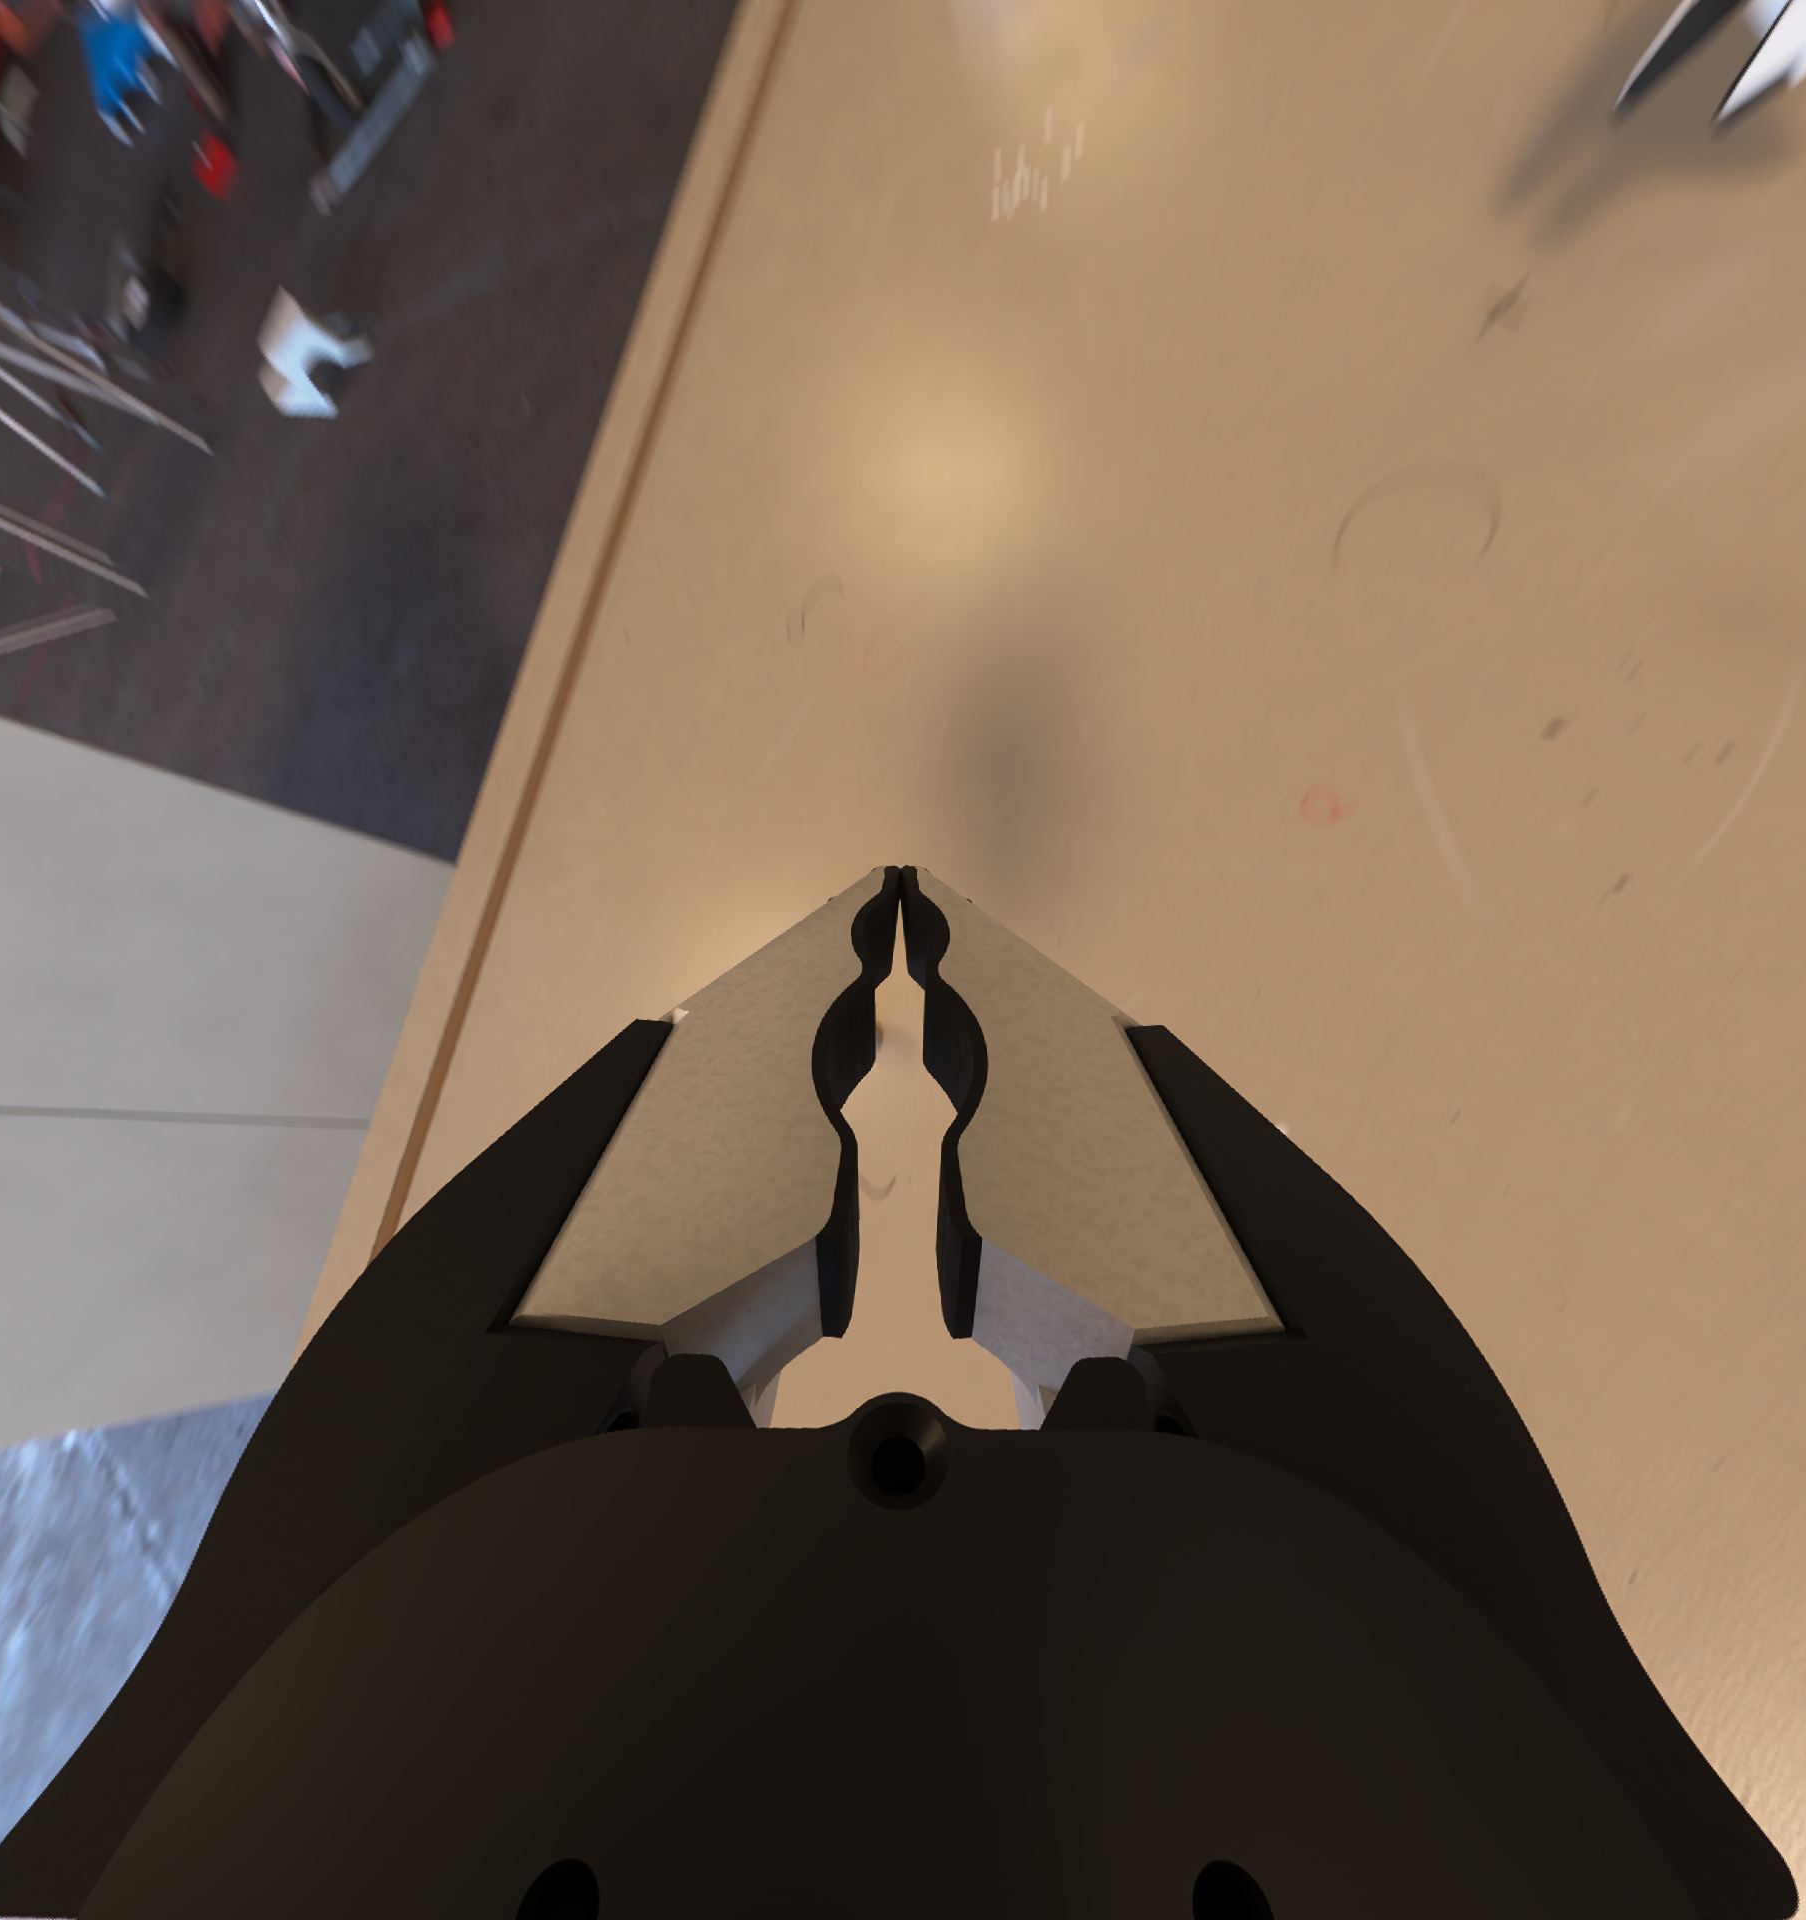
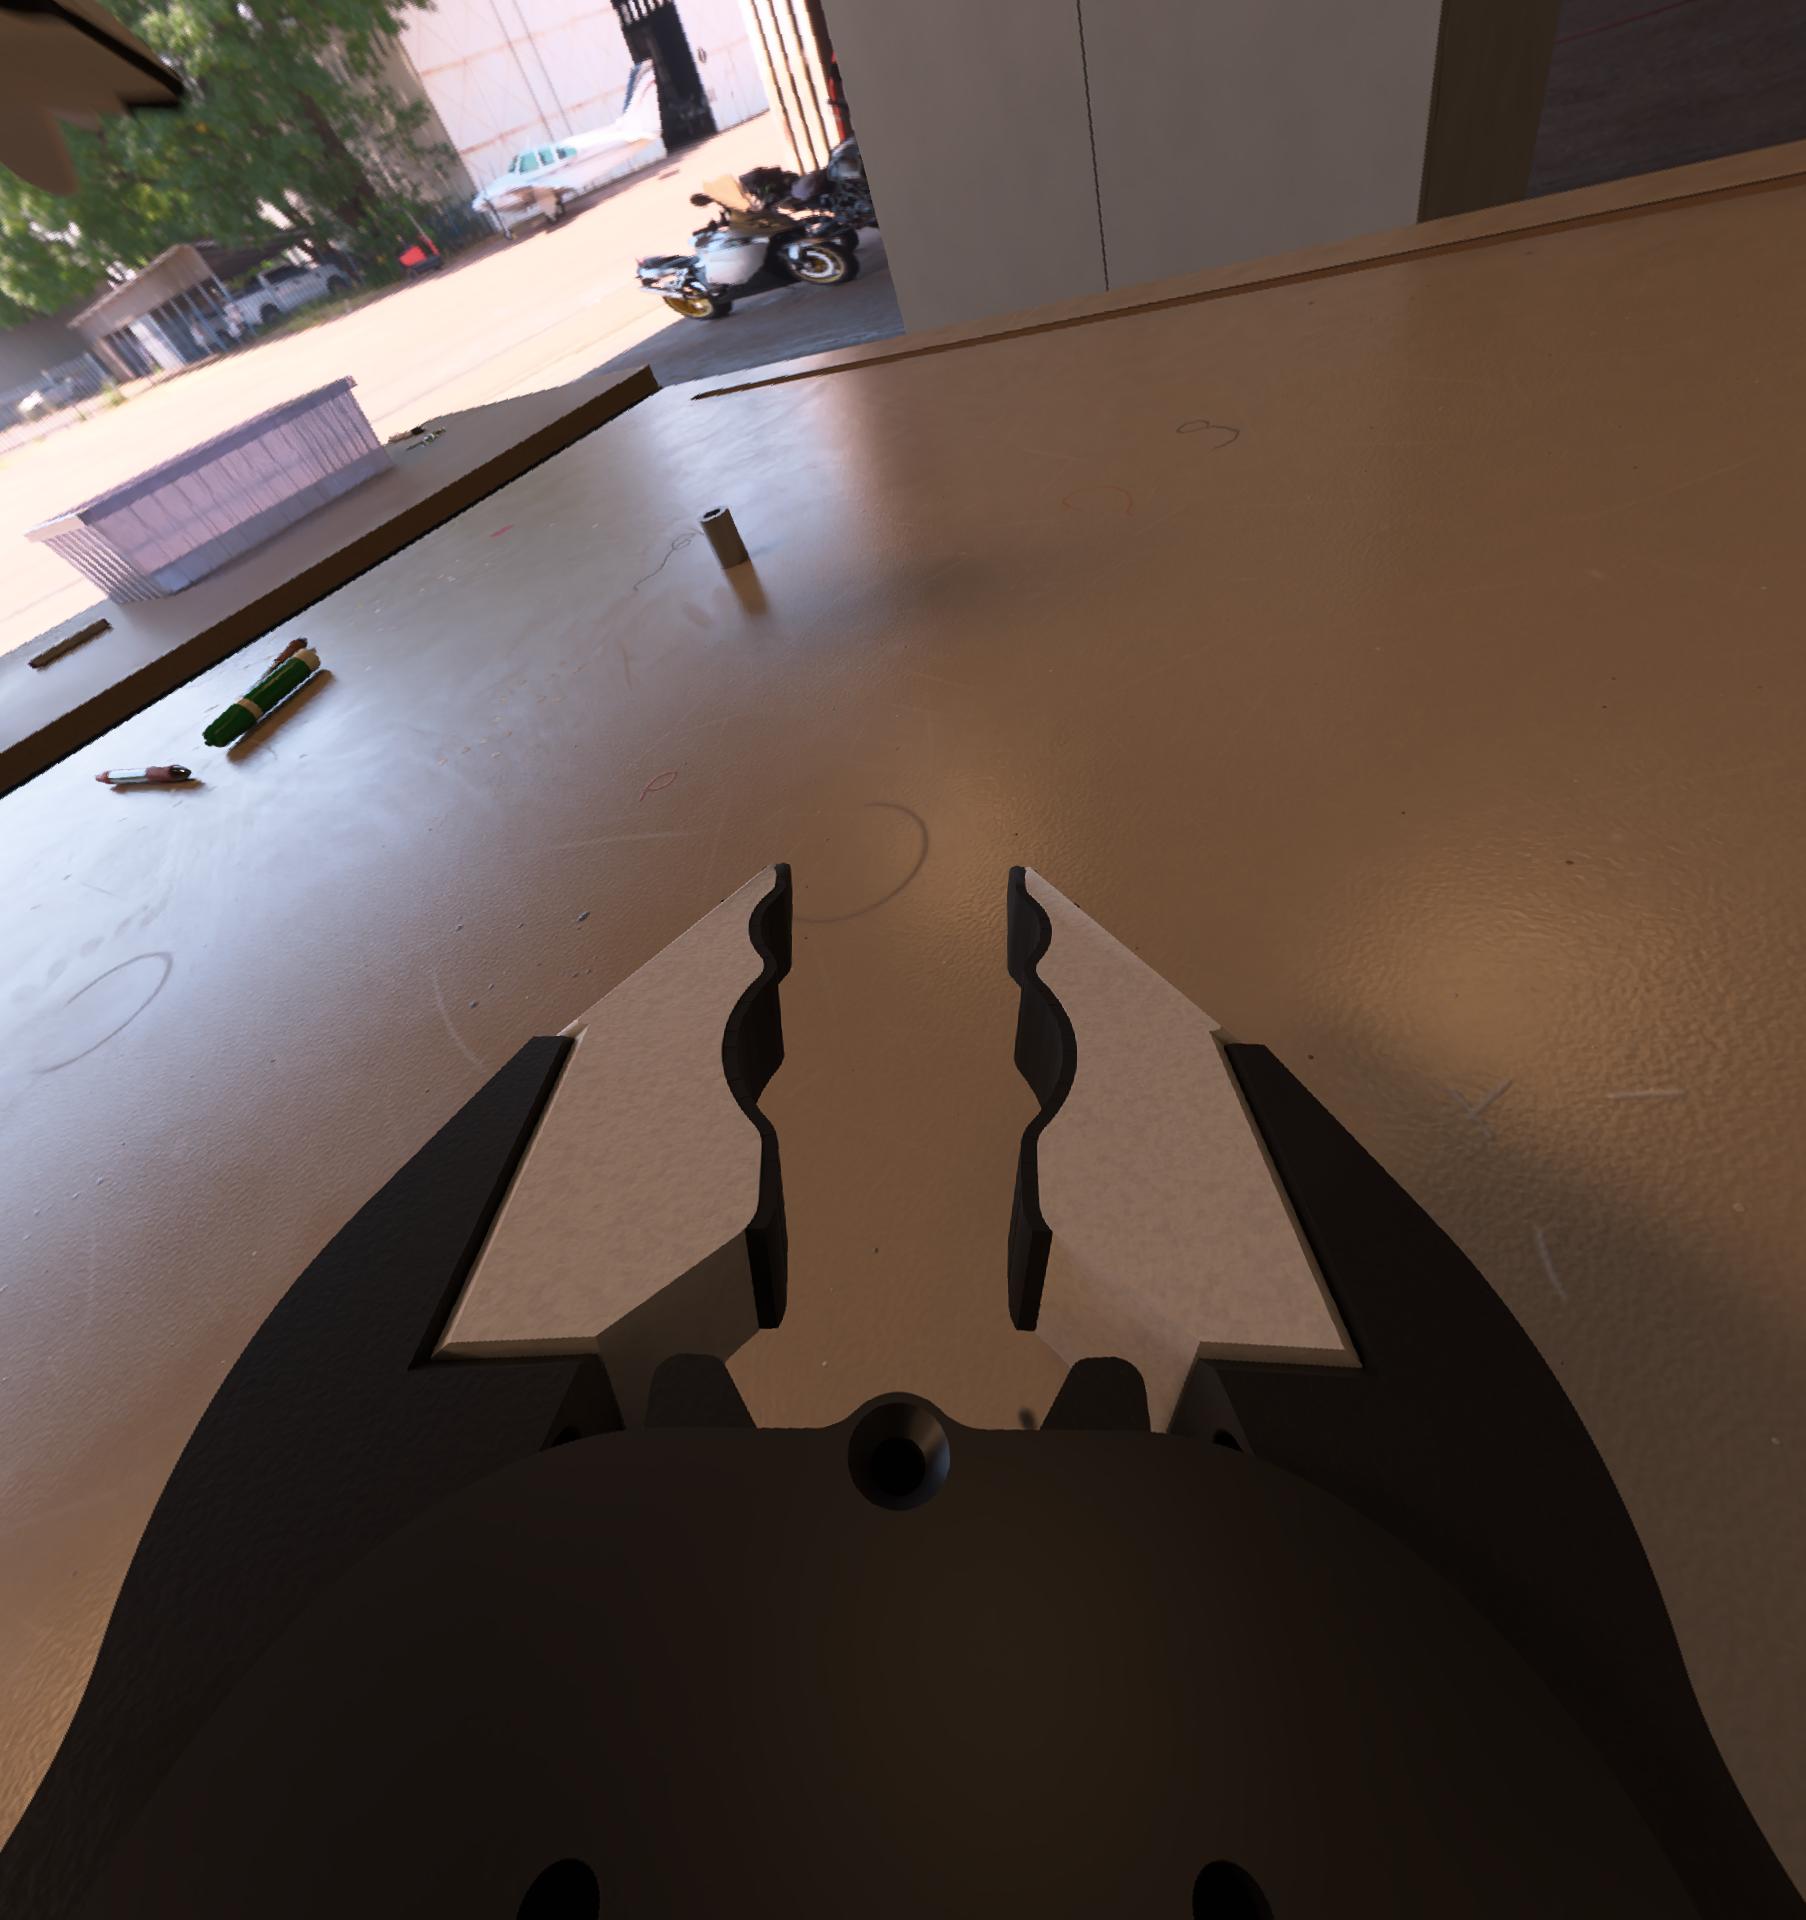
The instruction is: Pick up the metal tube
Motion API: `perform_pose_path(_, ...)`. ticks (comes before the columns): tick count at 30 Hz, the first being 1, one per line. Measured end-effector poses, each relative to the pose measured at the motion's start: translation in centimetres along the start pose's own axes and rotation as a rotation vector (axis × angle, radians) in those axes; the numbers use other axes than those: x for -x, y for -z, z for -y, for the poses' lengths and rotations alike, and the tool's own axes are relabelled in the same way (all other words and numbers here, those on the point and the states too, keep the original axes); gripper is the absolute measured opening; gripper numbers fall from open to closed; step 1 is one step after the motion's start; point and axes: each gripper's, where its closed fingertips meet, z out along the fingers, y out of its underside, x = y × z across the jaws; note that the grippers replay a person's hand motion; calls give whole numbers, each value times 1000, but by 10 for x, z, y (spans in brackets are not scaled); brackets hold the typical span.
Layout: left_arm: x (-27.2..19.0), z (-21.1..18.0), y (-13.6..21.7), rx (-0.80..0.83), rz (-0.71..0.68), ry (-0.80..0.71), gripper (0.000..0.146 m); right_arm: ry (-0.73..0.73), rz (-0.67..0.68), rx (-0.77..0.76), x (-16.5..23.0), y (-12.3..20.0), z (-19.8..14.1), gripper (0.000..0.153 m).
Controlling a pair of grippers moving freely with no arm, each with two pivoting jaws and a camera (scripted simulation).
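The right gripper (image 2: 900,873) has a dark, rounded body and two pale, rough fingers (image 2: 670,1091) with wavy black pads on the inside. Its jaws stand wide apart with nothing between them. It leans down over the table (image 2: 1294,727), and its tips hang above a faint pencil circle.

The left gripper (image 1: 900,871) looks the same, but its jaws are squeezed together at the tips and hold nothing. It points along the table, near the long left edge (image 1: 608,582), and bare table lies in front of it. Past that edge the floor is dark and blurry.

The table top is smooth, tan and a little shiny, with small scratches and scribbles. There is a lot of bare room in front of the right gripper.

Farther off, ahead and a bit to the left, the metal tube (image 2: 722,538) stands upright on the table. It is short, grey and round, with a dark hole at the top. It stands alone, well apart from both grippers.

Over to the left, close to the table's edge, lie a green marker (image 2: 260,707) and a small pinkish pen (image 2: 144,774). Beyond the edge sits a grey ribbed box (image 2: 224,488).
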Motion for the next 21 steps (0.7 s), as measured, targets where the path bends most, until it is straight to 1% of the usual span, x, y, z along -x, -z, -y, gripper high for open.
perform_pose_path(3,-18,49,17,-153,22,35,0,5,-9,-3,-1,2,1,41)
perform_pose_path(5,-44,79,15,-244,-14,96,0,7,-16,-9,-2,5,2,41)
perform_pose_path(6,-59,89,9,-279,-39,157,0,6,-21,-12,-3,6,2,41)
perform_pose_path(8,-86,97,-15,-296,-65,351,0,3,-27,-20,-5,9,4,41)
perform_pose_path(10,-111,85,-44,-272,-57,599,0,-2,-32,-27,-6,11,4,41)
perform_pose_path(13,-144,50,-81,-242,-17,946,0,-7,-32,-26,-7,13,4,41)
perform_pose_path(15,-162,26,-96,-208,20,1063,0,-6,-26,-26,-5,14,4,41)
perform_pose_path(17,-172,3,-103,-182,46,1167,0,-4,-18,-24,-4,14,3,41)
perform_pose_path(21,-185,-41,-106,-93,122,1258,0,1,-8,-16,-3,12,2,42)
